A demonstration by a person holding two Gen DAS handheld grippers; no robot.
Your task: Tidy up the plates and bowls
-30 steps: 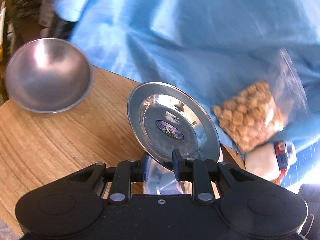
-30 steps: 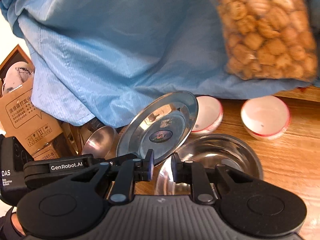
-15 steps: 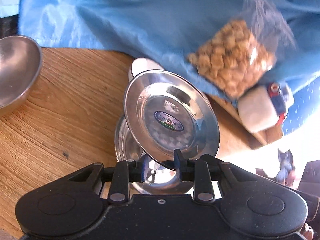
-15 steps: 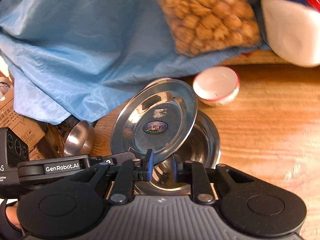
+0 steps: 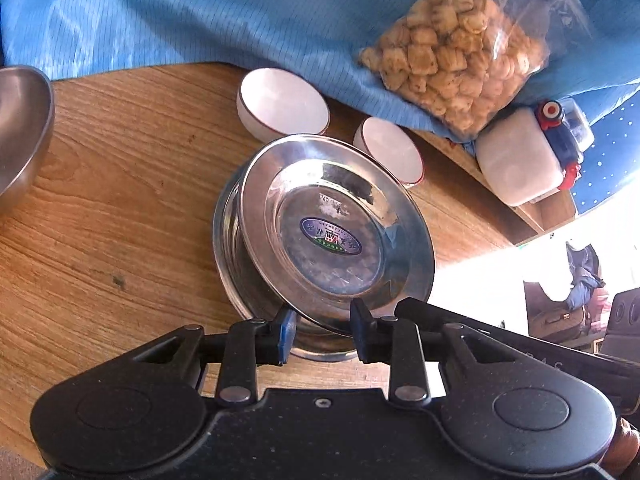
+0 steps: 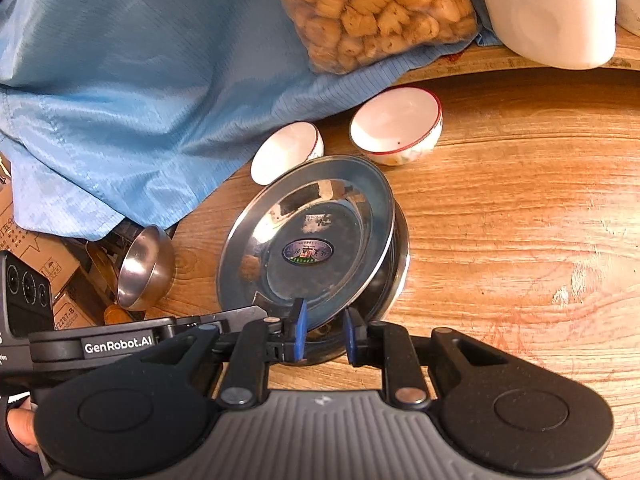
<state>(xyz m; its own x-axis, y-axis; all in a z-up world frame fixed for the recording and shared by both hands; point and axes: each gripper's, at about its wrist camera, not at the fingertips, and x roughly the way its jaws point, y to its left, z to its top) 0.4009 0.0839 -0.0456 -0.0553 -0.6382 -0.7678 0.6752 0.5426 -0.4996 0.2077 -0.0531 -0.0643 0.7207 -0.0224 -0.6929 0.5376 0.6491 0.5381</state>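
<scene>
**Two tongs at one steel plate over a steel bowl**

Both tongs meet at the near edge of a single steel plate, which carries an oval sticker in its middle. The plate tilts, its far edge raised and its near edge dipping over the mouth of a wide steel bowl that stands on the wooden table. Whether plate and bowl touch cannot be told.

The left tongs have just been opening. Their blue pads stand apart on either side of the plate's rim, with a clear gap, so they do not press on it. The right tongs are narrowly set and clamped on the same rim, just beside the left pair. A fingertip shows at the lower left corner of the right wrist view.

Just beyond the plate sit two small white bowls with red rims, one half under the edge of a blue cloth and the other to its right. A second, smaller steel bowl stands well apart near the table's left edge. On the cloth lies a clear bag of brown biscuits, and beside it a white and blue toy
</scene>
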